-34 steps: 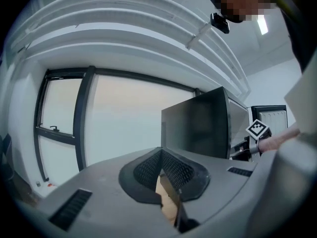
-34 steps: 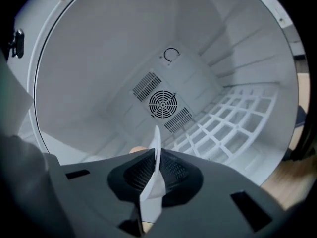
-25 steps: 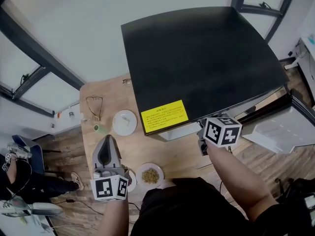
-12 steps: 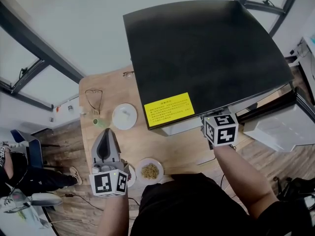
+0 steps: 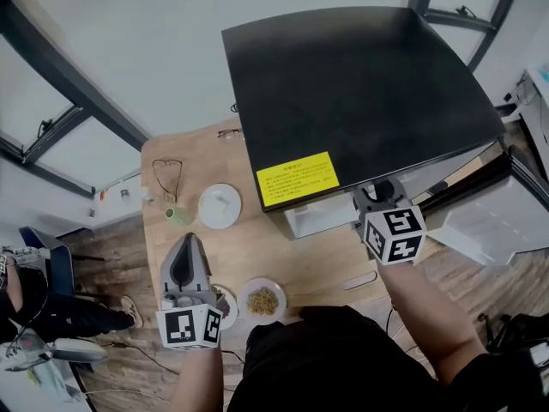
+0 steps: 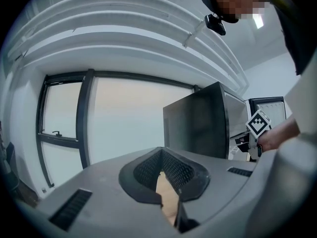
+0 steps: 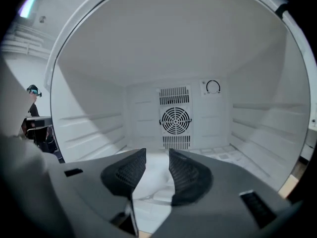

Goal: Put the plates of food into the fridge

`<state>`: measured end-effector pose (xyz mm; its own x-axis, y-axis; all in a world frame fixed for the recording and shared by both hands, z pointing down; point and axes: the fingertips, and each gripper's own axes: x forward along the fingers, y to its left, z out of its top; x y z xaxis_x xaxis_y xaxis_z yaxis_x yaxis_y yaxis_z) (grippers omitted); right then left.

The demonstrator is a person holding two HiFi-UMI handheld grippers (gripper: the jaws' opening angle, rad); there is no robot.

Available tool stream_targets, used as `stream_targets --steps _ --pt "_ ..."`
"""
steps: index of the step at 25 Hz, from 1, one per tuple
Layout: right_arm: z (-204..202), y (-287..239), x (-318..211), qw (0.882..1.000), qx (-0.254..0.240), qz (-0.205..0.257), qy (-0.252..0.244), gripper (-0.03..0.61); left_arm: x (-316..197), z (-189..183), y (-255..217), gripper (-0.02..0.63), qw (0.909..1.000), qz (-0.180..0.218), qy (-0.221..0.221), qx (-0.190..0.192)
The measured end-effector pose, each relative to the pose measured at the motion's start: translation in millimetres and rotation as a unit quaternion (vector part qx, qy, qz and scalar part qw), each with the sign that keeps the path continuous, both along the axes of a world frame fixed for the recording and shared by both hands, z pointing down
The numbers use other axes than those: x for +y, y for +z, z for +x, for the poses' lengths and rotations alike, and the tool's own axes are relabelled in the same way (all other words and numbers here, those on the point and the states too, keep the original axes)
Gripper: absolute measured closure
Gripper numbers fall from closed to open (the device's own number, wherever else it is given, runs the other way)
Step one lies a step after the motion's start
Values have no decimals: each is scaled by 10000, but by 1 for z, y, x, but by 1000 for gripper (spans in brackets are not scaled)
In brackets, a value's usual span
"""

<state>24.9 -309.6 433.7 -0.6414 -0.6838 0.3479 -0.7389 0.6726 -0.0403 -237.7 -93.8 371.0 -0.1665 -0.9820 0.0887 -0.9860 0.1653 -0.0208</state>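
Note:
The black fridge [image 5: 360, 93] stands on the wooden table [image 5: 317, 260] with its door [image 5: 506, 221] swung open to the right. My right gripper [image 5: 380, 191] reaches into its mouth. In the right gripper view the jaws [image 7: 157, 157] stand apart in front of the white interior [image 7: 173, 43]; they have just been opening and nothing is between the pads. A pale plate-like shape [image 7: 156, 195] lies on the fridge floor below them. A plate of yellowish food [image 5: 262, 300] and a white plate [image 5: 220, 205] sit on the table. My left gripper [image 5: 185, 243] hovers shut and empty beside them.
A small dish [image 5: 227, 309] shows partly under the left gripper. Glasses [image 5: 165, 177] and a green cup [image 5: 175, 216] lie at the table's left side. A seated person [image 5: 26, 307] is off to the left on the floor level. Windows line the far wall.
The right gripper's marker cube has rolled and shifted slightly at the fridge mouth. The left gripper has stayed where it was.

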Motion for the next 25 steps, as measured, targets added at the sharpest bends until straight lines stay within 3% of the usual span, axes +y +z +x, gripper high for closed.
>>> stream_targets --steps 6,12,18,25 --pt "-1 -42 38 9947 -826 499 -353 419 21 -8 -6 611 9998 167 -61 -20" --pt "5 -58 97 9884 -863 1001 -754 419 54 -6 -2 611 9998 85 137 -94" --pt "-1 -30 151 9886 -1451 122 -376 420 102 -22 -5 611 9991 10 326 -277" --pt "-28 14 231 9849 -1576 -644 -328 437 148 -46 14 611 9989 -22 450 -162"
